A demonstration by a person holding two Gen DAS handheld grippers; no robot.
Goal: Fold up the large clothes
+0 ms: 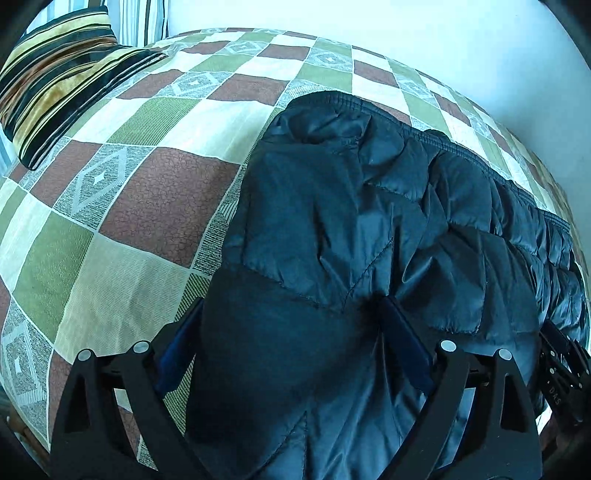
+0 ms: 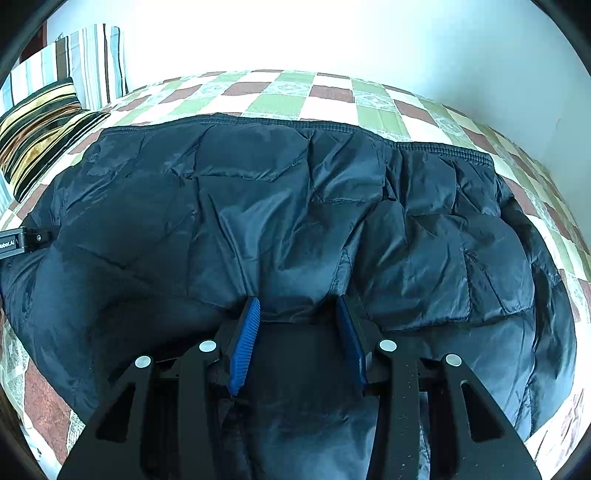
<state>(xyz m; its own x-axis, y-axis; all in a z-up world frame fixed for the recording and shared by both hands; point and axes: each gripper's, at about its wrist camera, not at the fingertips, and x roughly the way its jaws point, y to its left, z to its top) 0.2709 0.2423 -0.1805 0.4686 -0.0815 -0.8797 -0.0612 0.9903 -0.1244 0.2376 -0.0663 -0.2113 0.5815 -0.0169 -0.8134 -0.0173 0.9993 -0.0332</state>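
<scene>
Both the left gripper (image 1: 291, 332) and right gripper (image 2: 297, 328) gape wide, fingers straddling bunched dark jacket (image 2: 295, 206) fabric

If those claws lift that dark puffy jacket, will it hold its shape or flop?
The quilted puffer jacket will probably flop and drape: it already lies in soft creases on the checked bedspread. Its shiny shell looks slippery. The puffy padding suggests it is light for its bulk.

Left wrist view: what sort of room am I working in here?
Most likely a bedroom. A dark puffer jacket lies spread on a bed covered by a checked bedspread, with a striped pillow at its far corner against a plain wall.
</scene>
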